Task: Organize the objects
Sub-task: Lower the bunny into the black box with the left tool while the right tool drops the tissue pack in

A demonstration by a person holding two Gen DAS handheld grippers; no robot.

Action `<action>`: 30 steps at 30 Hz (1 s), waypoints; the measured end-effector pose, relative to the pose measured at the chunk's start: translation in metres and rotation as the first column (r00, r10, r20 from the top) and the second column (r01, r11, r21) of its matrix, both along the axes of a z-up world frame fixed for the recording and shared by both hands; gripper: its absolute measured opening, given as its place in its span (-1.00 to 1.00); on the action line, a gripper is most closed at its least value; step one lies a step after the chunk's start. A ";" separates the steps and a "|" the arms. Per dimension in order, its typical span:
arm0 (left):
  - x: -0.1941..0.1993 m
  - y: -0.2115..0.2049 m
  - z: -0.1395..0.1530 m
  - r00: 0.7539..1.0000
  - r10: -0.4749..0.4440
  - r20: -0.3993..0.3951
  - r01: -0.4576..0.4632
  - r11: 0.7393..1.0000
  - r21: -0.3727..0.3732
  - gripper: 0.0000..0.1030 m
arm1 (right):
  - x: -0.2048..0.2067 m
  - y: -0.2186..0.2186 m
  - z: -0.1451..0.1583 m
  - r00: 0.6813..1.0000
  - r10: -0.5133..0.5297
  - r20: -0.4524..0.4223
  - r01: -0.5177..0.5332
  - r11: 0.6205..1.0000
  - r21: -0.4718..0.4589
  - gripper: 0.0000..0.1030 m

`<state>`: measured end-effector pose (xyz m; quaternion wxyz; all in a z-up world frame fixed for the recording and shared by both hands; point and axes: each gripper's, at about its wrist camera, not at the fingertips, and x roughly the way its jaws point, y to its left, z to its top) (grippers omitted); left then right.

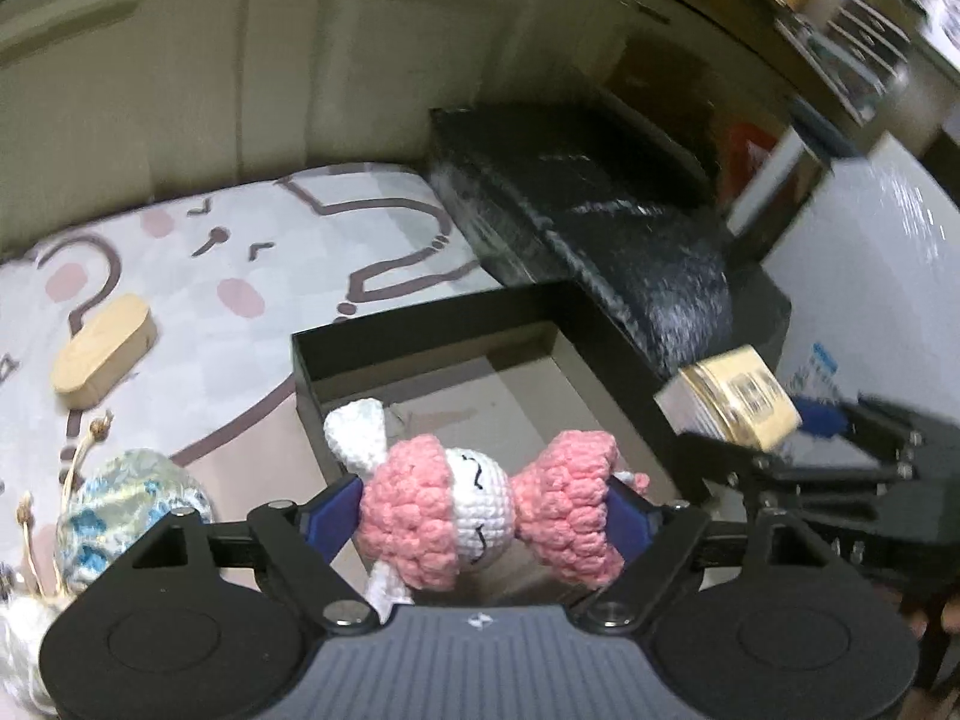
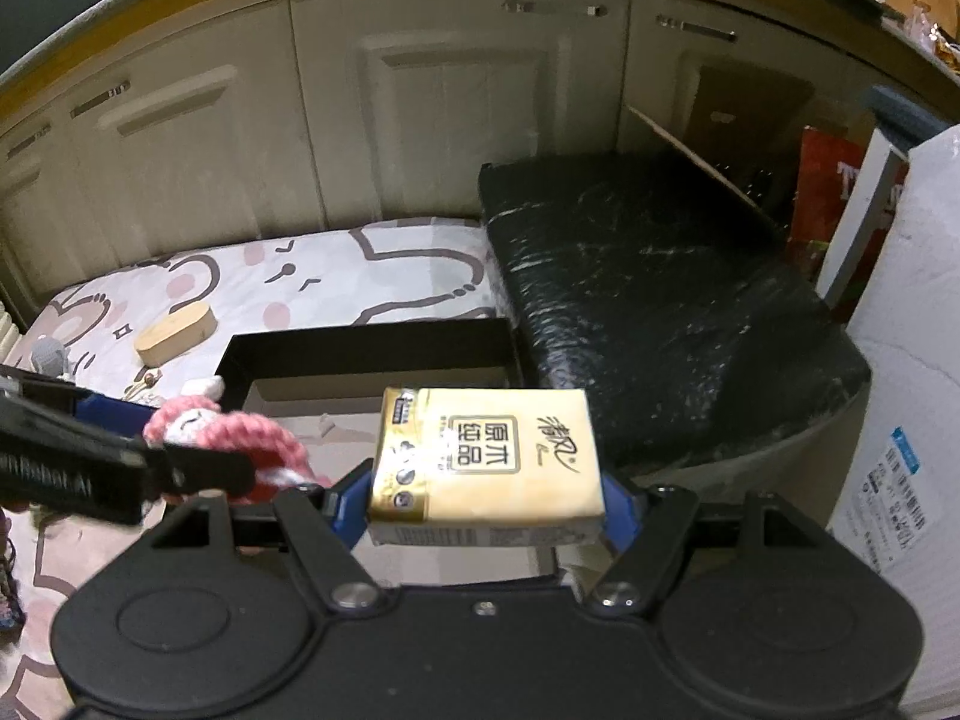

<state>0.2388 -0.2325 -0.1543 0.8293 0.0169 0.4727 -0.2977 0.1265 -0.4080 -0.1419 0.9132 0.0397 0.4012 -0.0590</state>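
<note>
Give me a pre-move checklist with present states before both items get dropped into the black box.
1. Crochet toy sits between the left gripper pads: ok, though how firmly they press cannot be told.
2. Tissue pack clamped in the right gripper: ok.
3. Black box is open with bare floor showing: ok.
4. Toy is over the box's near edge: ok.
5. Tissue pack is fully past the box rim: cannot tell.
6. Grippers are apart from each other: ok, but close.
</note>
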 end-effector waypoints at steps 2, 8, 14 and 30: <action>-0.005 -0.005 0.000 0.999 -0.035 0.032 0.034 0.999 0.029 0.80 | 0.000 0.001 -0.004 1.000 -0.001 -0.005 0.001 1.000 0.010 0.45; -0.016 -0.011 0.005 0.990 -0.095 0.104 0.088 0.993 0.075 0.91 | 0.003 0.001 -0.015 1.000 -0.015 -0.020 0.016 0.999 0.029 0.45; -0.016 -0.004 0.005 0.991 -0.078 0.106 0.068 0.993 0.094 0.91 | 0.009 0.001 -0.023 0.999 -0.011 -0.037 0.012 0.999 0.032 0.45; 0.002 0.027 0.008 0.993 0.109 0.041 -0.111 0.992 0.058 0.91 | 0.033 0.034 -0.040 0.985 0.051 -0.166 -0.086 0.974 -0.209 0.46</action>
